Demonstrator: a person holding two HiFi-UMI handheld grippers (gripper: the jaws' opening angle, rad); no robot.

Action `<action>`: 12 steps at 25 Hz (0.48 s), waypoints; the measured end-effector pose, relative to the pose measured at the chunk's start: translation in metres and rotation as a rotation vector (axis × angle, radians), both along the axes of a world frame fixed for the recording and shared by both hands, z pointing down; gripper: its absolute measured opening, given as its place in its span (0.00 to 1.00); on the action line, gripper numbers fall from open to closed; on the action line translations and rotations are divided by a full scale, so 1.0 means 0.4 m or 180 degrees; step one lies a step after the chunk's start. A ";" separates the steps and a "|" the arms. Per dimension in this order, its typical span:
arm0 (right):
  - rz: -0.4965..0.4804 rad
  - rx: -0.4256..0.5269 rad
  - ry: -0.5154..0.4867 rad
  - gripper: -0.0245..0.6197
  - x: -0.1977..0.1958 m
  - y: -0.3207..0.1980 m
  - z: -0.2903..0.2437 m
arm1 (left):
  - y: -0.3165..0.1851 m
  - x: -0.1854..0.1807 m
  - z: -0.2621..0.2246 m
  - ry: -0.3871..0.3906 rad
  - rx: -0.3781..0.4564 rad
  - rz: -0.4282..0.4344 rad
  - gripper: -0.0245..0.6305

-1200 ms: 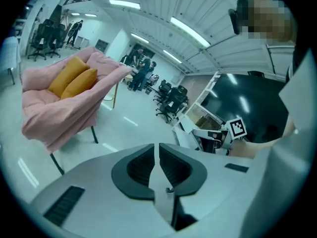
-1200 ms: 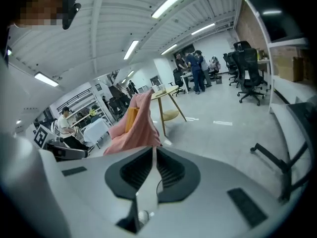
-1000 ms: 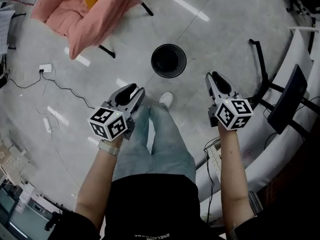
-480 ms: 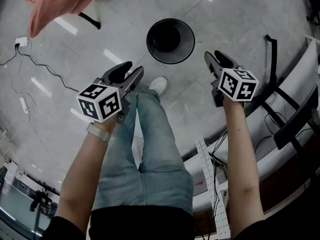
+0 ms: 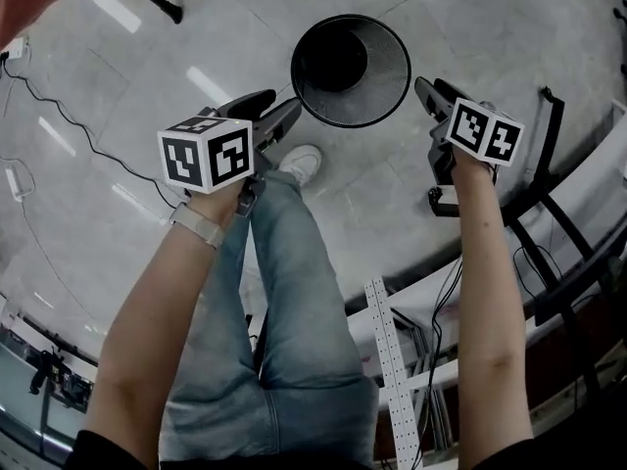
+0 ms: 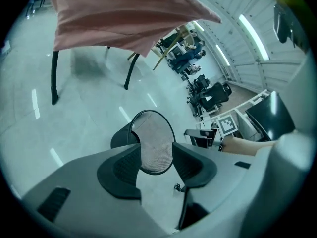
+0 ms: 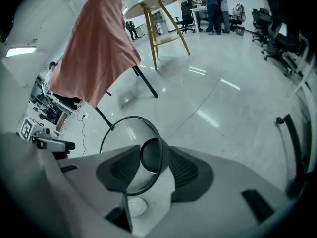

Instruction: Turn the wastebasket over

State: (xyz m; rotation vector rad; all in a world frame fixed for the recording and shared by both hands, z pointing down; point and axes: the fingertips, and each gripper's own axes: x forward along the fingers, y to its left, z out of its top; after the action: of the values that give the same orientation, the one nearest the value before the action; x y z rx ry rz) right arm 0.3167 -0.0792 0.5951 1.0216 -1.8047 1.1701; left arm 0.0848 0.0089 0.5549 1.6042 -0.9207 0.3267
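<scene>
An open-plan office — swivel chairs (image 6: 213, 93), a desk monitor (image 6: 265, 117) and a glossy pale floor (image 7: 223, 98).

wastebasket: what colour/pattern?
Black, fine see-through mesh on the wastebasket, with a solid black rim. Shows best in the left gripper view.

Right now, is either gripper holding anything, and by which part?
Nothing is held. Left gripper and right gripper have just been opening their jaws; the wastebasket rim sits in line between each pair, ungripped.
</scene>
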 end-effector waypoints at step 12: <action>0.0064 -0.0294 0.0027 0.31 -0.021 0.006 0.214 | -0.058 0.026 0.211 0.0088 -0.0162 0.0120 0.34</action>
State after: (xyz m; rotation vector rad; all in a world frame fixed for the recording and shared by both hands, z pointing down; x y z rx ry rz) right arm 0.3085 -0.0769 0.6808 0.9919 -1.7211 1.2478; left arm 0.0951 -0.0144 0.6393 1.5772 -0.8556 0.3507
